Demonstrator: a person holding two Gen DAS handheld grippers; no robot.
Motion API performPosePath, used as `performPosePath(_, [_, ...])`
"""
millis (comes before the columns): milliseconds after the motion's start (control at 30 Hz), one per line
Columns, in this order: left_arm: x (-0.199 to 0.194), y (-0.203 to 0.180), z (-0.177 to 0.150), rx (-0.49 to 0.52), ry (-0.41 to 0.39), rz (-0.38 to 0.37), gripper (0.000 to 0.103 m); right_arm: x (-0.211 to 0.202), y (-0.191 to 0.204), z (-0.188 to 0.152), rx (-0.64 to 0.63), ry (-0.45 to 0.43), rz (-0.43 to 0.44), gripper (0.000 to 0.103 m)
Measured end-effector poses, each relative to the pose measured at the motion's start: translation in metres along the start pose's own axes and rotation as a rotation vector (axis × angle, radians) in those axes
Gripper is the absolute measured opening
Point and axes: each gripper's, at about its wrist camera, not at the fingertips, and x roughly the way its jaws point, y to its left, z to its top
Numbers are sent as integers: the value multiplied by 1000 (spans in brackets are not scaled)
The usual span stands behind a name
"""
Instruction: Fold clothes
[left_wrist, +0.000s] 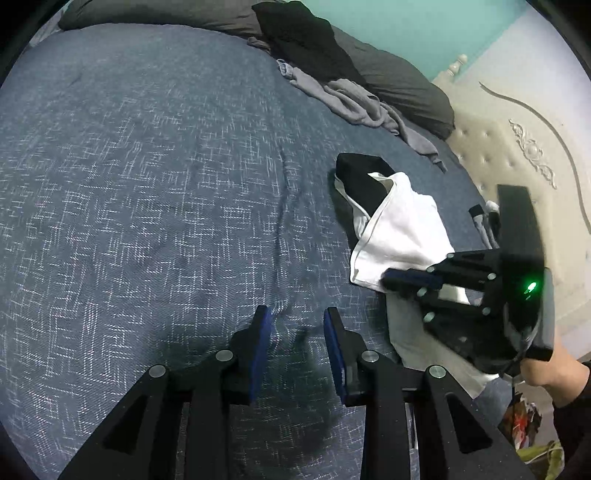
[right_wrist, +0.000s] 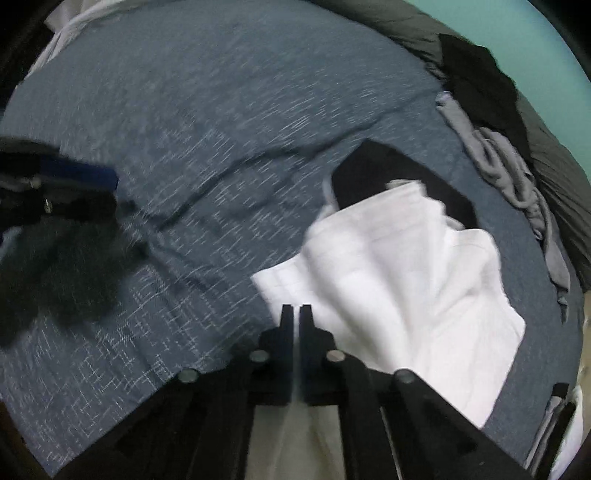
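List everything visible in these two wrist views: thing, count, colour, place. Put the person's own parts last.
bedspread: one, blue with white flecks, covering the bed.
white garment: one, white with grey edging, crumpled on the bedspread's right side.
black garment: one, black, partly under the white garment.
grey clothes: a loose heap, grey, near the far edge.
black clothing: one pile, black, at the far edge on the dark pillows.
dark pillows: count unclear, dark grey, along the far edge.
headboard: one, cream, tufted, right.
wall: teal.
left tool: jaws apart, empty, over bare bedspread.
right tool: jaws together at the white garment's edge.
hand: one, holding the right tool.
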Motion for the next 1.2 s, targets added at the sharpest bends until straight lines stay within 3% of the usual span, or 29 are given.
performPosePath(233, [2,-3,0,3,4,-2,32,-4,0,1,-3,-7,71,3])
performPosePath(267, [2,-2,0,2,3,-2,32,-1,2,3,-3,3,75,7])
performPosePath(333, [0,-1,-1,0,1,-1,32,5,6,5,-7,14,60,26])
performPosePath(367, [-1,-1,-1,-1,0,-1,32,10,6,6,6,23,77,26])
performPosePath(533, [-2,-1,0,-1,-1,-6,32,24,10,8,0,38,72,26])
performPosePath(600, [-2,0,1,-2,-2,-6,32,22,3,8,36,18,87,18])
performPosePath(633, [-2,0,1,-4,-3,-6,32,20,-1,8,54,9,94,9])
performPosePath(700, [-2,1,1,-7,-3,-5,32,14,-10,8,82,-13,107,6])
performPosePath(1033, [0,-5,-2,6,5,-16,32,-58,-63,5,253,-198,158,5])
performPosePath(1200, [3,-8,-3,14,14,-16,32,-81,-130,-13,416,-241,128,5])
